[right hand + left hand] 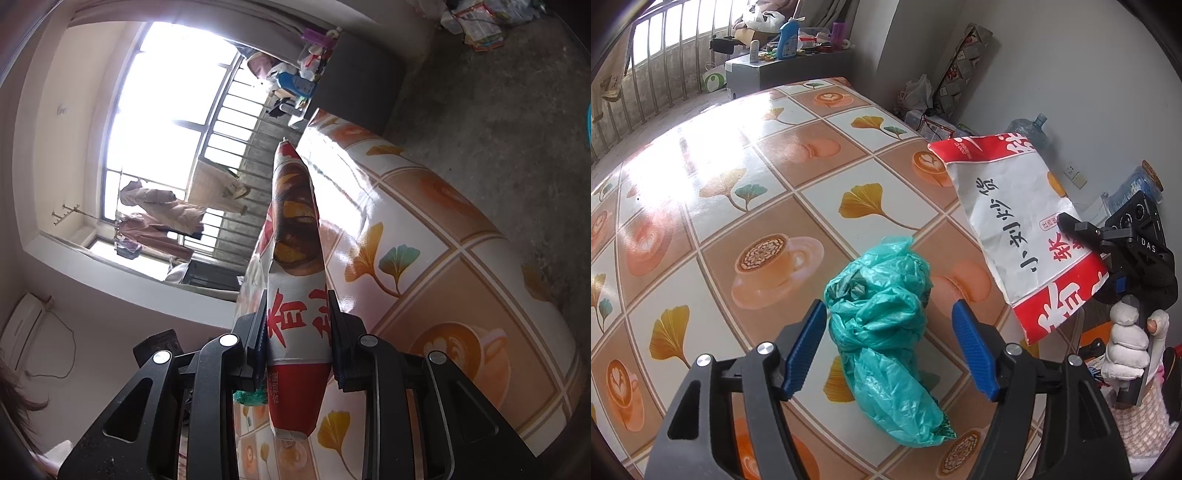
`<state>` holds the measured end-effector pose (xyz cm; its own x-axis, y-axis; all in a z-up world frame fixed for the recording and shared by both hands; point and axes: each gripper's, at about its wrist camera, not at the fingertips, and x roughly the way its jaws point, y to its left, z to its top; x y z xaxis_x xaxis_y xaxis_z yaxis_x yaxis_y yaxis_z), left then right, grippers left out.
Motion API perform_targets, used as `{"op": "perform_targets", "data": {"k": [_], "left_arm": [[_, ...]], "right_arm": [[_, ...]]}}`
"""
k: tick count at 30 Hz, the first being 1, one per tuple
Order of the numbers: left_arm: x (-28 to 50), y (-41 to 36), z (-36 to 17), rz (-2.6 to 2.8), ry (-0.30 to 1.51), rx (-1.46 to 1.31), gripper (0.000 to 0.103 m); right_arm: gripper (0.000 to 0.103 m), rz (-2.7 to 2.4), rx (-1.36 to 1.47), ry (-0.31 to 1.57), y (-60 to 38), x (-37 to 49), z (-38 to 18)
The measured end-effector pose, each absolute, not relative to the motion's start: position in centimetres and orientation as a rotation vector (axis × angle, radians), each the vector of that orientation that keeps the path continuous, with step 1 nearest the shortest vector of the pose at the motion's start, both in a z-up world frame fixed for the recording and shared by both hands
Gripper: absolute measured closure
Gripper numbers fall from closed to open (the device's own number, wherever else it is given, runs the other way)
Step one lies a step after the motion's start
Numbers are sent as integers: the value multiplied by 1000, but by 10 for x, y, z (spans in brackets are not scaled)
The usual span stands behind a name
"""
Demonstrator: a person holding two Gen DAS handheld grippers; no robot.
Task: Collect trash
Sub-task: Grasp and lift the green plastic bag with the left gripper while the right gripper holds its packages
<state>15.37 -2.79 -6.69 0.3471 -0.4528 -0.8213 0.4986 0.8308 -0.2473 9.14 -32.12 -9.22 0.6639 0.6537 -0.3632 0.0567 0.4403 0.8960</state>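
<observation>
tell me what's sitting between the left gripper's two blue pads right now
The crumpled green plastic bag lies on the table between the left gripper pads; the jaws stand open, not pressing it. The left wrist view shows this.

Tablecloth [746, 155]: glossy, smooth printed vinyl. Green bag [882, 325]: thin, crinkled, semi-glossy plastic film. Paper bag [1015, 229]: matt, creased printed paper. Left gripper [889, 350]: matt black plastic, ribbed blue pads [807, 349], polished metal pins. Glove [1126, 343]: white knitted cloth.
</observation>
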Motion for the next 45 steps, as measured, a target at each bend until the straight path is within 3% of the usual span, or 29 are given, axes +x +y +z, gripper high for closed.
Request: {"op": "perform_targets", "data": {"k": [26,31,45], "left_arm": [[136,-37,-75,-479,1062,102,32],[138,-35,-76,-447,1057,101,55],[128,-33,-57,-426,967,134,56]], "right_arm": [[77,411,1101,755,-330,79,-97],[77,415,1092,757,-328,82,-94],[77,428,1056,765,-323,86,-86]]}}
